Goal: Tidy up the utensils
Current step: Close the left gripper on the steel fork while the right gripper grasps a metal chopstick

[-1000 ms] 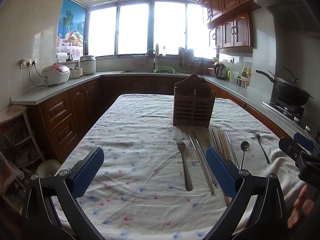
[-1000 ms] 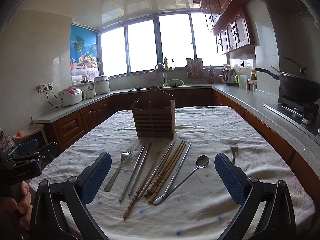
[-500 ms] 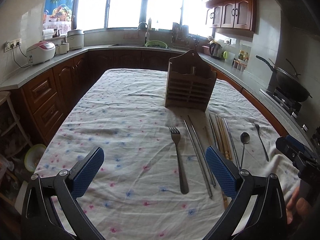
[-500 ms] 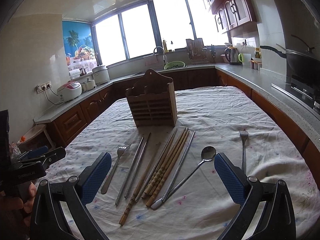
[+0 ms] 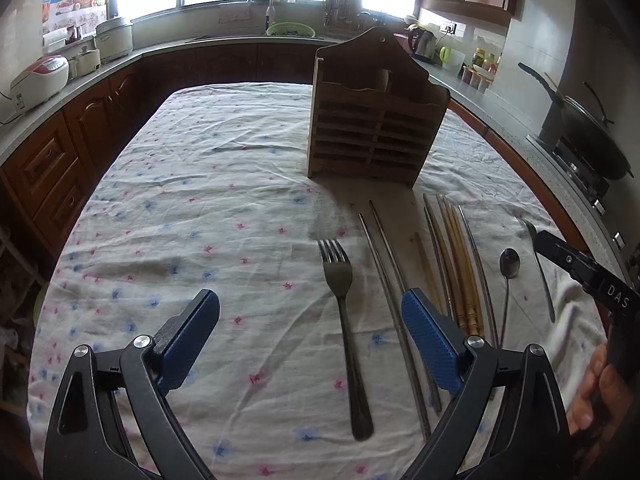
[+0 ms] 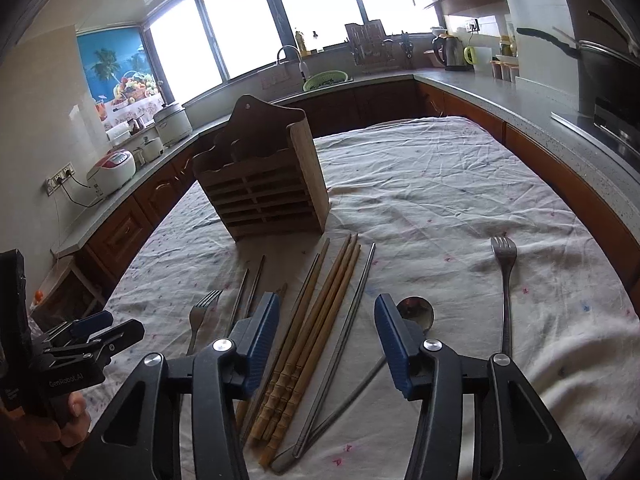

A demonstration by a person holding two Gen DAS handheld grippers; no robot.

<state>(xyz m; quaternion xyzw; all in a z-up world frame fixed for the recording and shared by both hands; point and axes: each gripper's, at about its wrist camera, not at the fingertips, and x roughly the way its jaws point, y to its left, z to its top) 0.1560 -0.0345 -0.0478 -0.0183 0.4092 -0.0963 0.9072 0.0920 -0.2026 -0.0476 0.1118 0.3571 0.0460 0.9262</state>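
A wooden utensil holder (image 5: 376, 120) (image 6: 264, 184) stands upright on the clothed table. In front of it lie a fork (image 5: 344, 320), a pair of metal chopsticks (image 5: 392, 280), several wooden chopsticks (image 5: 460, 264) (image 6: 320, 320), a spoon (image 5: 508, 272) (image 6: 416, 312) and a second fork (image 6: 505, 280). My left gripper (image 5: 310, 332) is open, low over the cloth, with the fork between its fingers. My right gripper (image 6: 326, 336) is open, partly narrowed, above the wooden chopsticks and one metal chopstick (image 6: 348, 320). Both hold nothing.
The table (image 5: 200, 200) has a white flowered cloth. Dark cabinets and a grey counter (image 6: 520, 100) run around it. On the counter are rice cookers (image 5: 40, 80), a sink with a green basket (image 6: 324, 78), a kettle (image 6: 452, 52) and a wok (image 5: 588, 136).
Both grippers have moved forward and down toward the utensils. The right gripper's fingers have come closer together over the wooden chopsticks. The left stays wide open.
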